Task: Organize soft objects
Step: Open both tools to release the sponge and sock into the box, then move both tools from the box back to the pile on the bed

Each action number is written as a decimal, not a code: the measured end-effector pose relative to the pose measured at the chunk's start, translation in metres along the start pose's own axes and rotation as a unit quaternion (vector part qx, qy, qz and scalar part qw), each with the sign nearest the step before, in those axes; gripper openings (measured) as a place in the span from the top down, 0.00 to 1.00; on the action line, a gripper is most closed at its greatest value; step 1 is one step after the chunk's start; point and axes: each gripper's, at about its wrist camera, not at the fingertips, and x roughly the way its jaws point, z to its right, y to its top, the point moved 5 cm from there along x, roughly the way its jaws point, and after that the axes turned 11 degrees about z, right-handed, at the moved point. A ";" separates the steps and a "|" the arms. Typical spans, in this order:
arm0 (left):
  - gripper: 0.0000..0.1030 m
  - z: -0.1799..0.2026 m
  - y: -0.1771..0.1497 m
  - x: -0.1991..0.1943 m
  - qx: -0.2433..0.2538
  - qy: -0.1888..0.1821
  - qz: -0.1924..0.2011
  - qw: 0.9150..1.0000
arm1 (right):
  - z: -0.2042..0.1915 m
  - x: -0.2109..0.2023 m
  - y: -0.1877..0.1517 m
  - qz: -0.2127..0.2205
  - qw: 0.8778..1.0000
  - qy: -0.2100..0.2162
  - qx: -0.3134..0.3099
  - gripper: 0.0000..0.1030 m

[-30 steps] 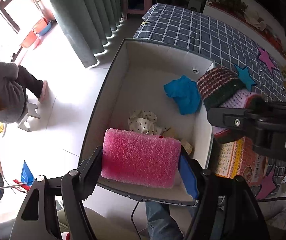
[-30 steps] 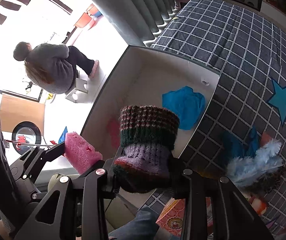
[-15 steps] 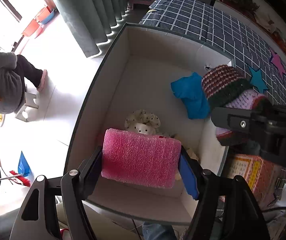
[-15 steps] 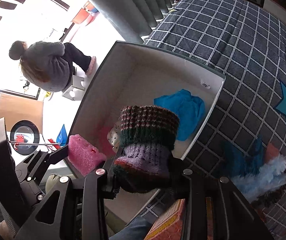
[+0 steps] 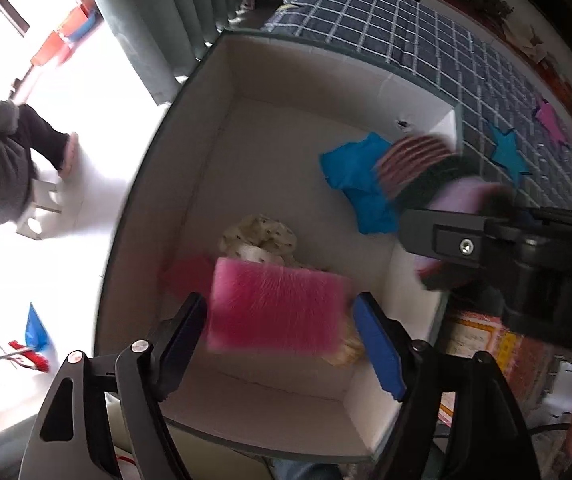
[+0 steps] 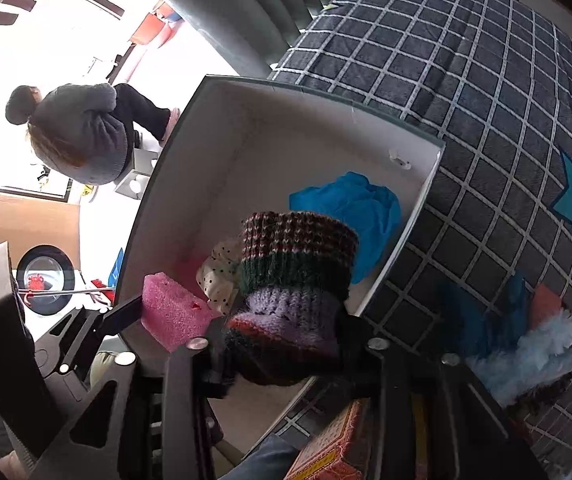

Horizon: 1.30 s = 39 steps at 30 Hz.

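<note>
While the left gripper point(image 5: 282, 312) hung over the white box point(image 5: 222, 128), its jaws were spreading: a gap showed between the blue pad and the pink sponge point(image 5: 276, 308), which a second before had sat squeezed flat between both pads. The sponge was blurred in the left wrist view, low inside the box, just in front of the spotted cloth point(image 5: 260, 236); whether the other pad still touched it could not be told, so it looked freed or nearly so. The right gripper point(image 6: 282, 350) was also widening its jaws, though the striped knitted sock point(image 6: 293, 280) still sat between them and filled the gap, its cuff leaning over the box's near corner beside the blue cloth point(image 6: 359, 208). Both claws had come down toward the box since a second earlier, when the sponge and sock were held higher above the rim. Judged from this, two soft things were being dropped in together. A fluffy pale blue item point(image 6: 533, 356) and more soft things remained on the checked blanket point(image 6: 465, 80), so sorting was likely unfinished.
</note>
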 end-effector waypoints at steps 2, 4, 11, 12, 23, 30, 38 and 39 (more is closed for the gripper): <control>0.18 0.001 -0.002 -0.001 -0.011 -0.023 -0.002 1.000 | 0.000 -0.003 0.000 0.003 1.000 -0.001 -0.002 0.21; 0.16 0.000 -0.003 -0.003 -0.011 -0.025 0.003 1.000 | -0.002 -0.007 0.000 0.008 1.000 -0.008 -0.008 0.07; 0.00 -0.014 0.010 -0.043 -0.059 -0.056 0.102 0.991 | -0.009 -0.028 0.006 0.034 0.999 -0.024 -0.034 0.00; 0.00 -0.014 0.011 -0.045 -0.061 -0.057 0.103 0.991 | -0.010 -0.031 0.008 0.040 0.998 -0.025 -0.037 0.00; 0.00 -0.026 0.015 -0.069 -0.093 -0.063 0.079 0.990 | -0.022 -0.059 0.015 0.056 0.998 0.000 -0.026 0.00; 0.00 -0.020 0.025 -0.090 -0.096 -0.076 0.085 0.989 | 0.002 -0.090 0.022 0.081 0.996 -0.005 0.020 0.00; 0.00 0.006 0.027 -0.108 -0.078 -0.087 0.072 0.991 | 0.042 -0.116 0.021 0.085 0.994 -0.020 0.068 0.00; 0.00 0.012 0.025 -0.108 -0.072 -0.087 0.069 0.991 | 0.047 -0.119 0.021 0.087 0.994 -0.022 0.069 0.00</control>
